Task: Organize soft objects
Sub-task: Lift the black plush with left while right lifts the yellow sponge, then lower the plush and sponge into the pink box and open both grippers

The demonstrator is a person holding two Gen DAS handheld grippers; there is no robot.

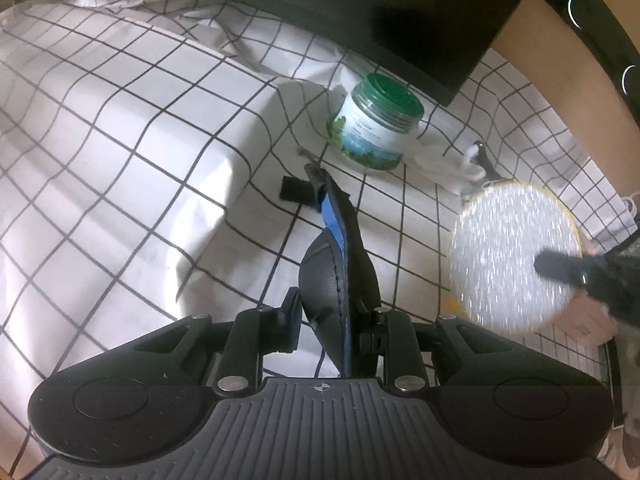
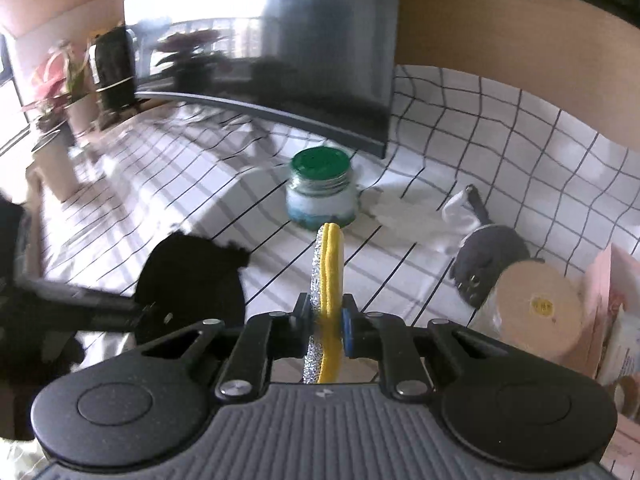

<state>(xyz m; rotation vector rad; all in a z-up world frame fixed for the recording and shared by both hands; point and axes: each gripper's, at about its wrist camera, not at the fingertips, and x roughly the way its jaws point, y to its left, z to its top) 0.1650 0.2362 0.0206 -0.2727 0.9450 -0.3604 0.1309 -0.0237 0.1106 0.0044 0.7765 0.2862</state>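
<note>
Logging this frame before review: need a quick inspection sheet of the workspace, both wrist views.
Surface: white cloth with a black grid, wrinkled, covering the work area.
Job's things: black padded piece with a blue edge in the left claw; round yellow sponge with a silvery scrub face in the right claw; both lifted off the cloth.
Clutter: green-lidded jar upright; grey item with a white strap lying flat; tan-topped cylinder; small black block.
Grippers: left claw shut on the padded piece; right claw shut on the sponge.
Cables: white cord at the right edge, unclear.
Surroundings: dark monitor, cardboard wall, plants at far left.
</note>
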